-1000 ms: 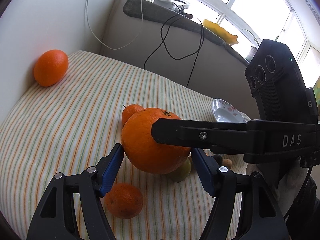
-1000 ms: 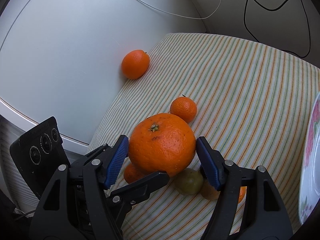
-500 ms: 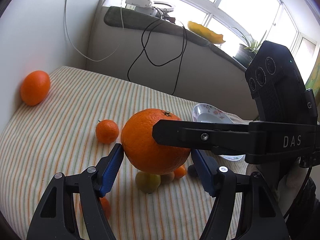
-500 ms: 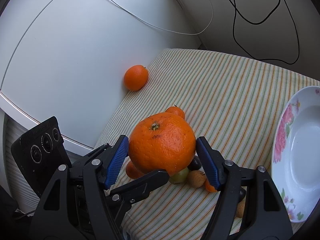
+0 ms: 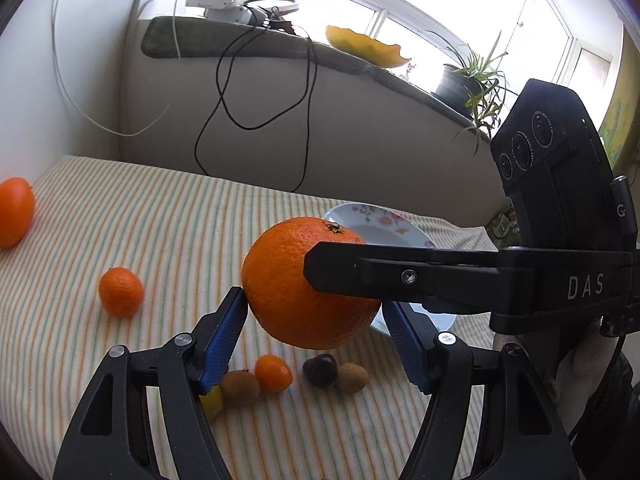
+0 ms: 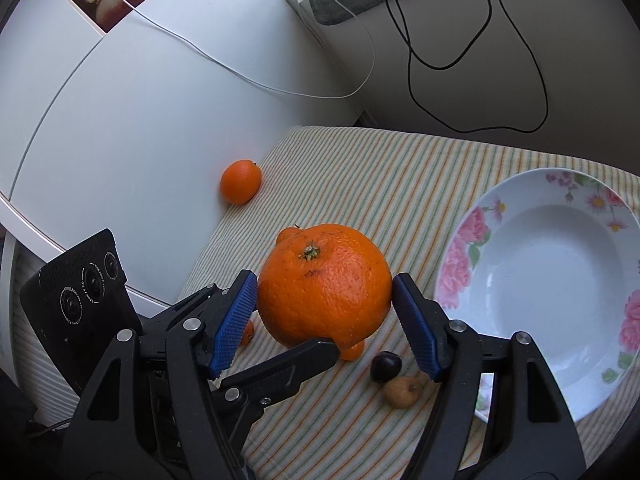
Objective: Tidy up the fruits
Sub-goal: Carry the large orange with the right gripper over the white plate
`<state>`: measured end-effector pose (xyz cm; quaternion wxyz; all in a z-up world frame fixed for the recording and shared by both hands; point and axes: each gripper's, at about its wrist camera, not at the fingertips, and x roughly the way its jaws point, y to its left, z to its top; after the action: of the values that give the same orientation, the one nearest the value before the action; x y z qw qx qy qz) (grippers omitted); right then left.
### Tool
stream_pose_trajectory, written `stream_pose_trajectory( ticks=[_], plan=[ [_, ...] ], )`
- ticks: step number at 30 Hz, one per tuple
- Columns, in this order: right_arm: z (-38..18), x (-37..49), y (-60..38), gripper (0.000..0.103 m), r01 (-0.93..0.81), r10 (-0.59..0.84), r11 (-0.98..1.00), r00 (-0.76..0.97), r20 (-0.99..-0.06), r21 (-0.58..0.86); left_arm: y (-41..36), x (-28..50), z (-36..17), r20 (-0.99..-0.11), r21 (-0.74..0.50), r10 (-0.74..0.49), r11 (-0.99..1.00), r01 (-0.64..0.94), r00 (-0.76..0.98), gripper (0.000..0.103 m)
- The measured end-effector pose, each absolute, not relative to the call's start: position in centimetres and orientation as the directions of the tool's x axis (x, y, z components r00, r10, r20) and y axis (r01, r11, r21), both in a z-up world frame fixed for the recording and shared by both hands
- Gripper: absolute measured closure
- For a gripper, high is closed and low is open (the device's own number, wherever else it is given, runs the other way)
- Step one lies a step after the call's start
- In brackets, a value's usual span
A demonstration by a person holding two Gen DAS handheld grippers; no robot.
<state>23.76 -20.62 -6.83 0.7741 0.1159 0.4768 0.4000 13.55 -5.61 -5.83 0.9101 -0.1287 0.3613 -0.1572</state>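
Observation:
A large orange [image 5: 288, 280] [image 6: 324, 284] hangs above the striped cloth, clamped from two sides. My left gripper [image 5: 312, 304] presses its blue pads on the orange's flanks. My right gripper [image 6: 324, 284] grips the same fruit crosswise; one of its fingers [image 5: 400, 276] crosses the front of the orange. A left finger [image 6: 280, 368] shows under the fruit in the right wrist view. A flowered white plate [image 6: 460, 248] [image 5: 360, 210] sits just right of and behind the orange, with nothing in it.
On the cloth lie a mandarin [image 5: 120, 292], a second orange [image 6: 240, 182] against the white wall, a kumquat [image 5: 273, 372], a dark round fruit [image 6: 385, 367] and brown fruits [image 5: 352, 378]. Cables hang down the back ledge [image 5: 280, 46].
Both grippers have risen and moved right with the large orange held between them. The small fruits have dropped away below, and the plate has come into fuller view.

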Motion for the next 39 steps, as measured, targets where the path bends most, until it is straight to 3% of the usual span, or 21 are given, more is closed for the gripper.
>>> stream_pose_trajectory(
  ticks=[18, 39],
  plan=[
    [-7.5, 25.8, -29.3, 0.03, -0.418, 0.692, 0.717, 0.329, -0.643, 0.558, -12.7, 18.6, -6.6, -0.637, -0.334, -0.442, 0.897, 0.29, 0.631, 0.033],
    [-10.1, 28.8, -30.1, 0.03, -0.385, 0.64, 0.765, 0.362, -0.678, 0.516, -15.5, 21.7, -8.4, -0.675, -0.31, -0.441, 0.897, 0.315, 0.592, 0.033]
  ],
)
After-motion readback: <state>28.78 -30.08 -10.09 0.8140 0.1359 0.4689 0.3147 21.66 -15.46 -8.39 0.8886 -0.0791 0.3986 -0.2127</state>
